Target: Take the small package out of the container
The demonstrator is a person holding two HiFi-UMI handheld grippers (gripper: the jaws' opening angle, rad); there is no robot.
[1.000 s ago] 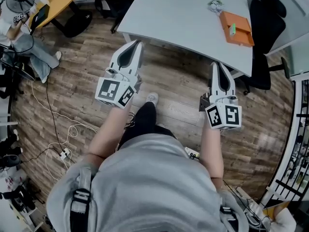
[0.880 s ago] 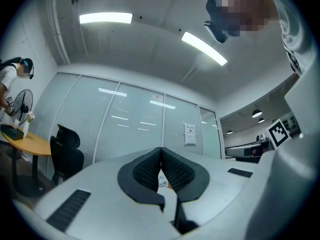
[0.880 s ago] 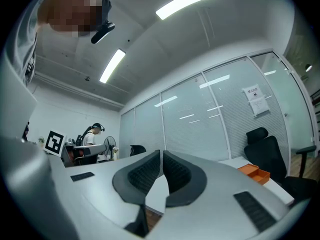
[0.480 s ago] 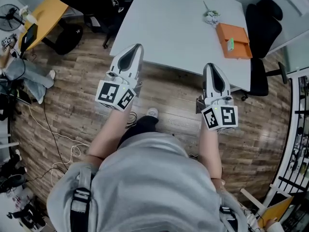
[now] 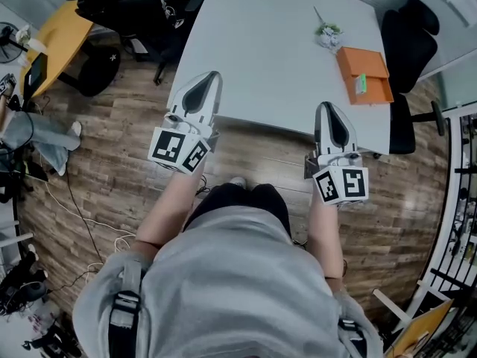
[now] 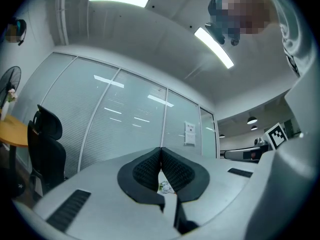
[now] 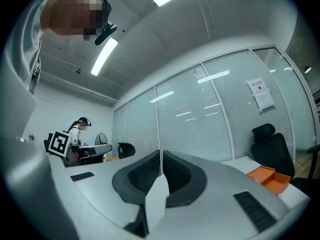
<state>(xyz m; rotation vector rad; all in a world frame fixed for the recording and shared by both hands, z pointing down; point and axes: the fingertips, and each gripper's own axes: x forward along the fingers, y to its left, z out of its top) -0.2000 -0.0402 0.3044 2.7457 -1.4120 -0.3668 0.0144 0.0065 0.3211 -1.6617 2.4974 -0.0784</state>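
An orange container [image 5: 363, 74] lies at the far right of the white table [image 5: 261, 43], with a small green package [image 5: 361, 85] in it. In the right gripper view the orange container [image 7: 272, 178] shows low at the right. My left gripper [image 5: 214, 74] is held over the table's near edge, jaws shut and empty. My right gripper [image 5: 329, 107] is just short of that edge, also shut and empty, well short of the container. In both gripper views the left gripper [image 6: 160, 151] and the right gripper [image 7: 160, 154] point up and away with their pads together.
A small white-and-green plant [image 5: 329, 34] stands beside the container. Black office chairs [image 5: 412, 32] stand at the table's right and far left [image 5: 123, 6]. A yellow desk [image 5: 56, 36] and cables [image 5: 82, 181] on the wooden floor lie to the left. Glass partitions [image 6: 125, 124] close the room.
The person has stepped closer to the table. Both grippers now reach its near edge, and the container sits nearer. The jaws stayed shut.
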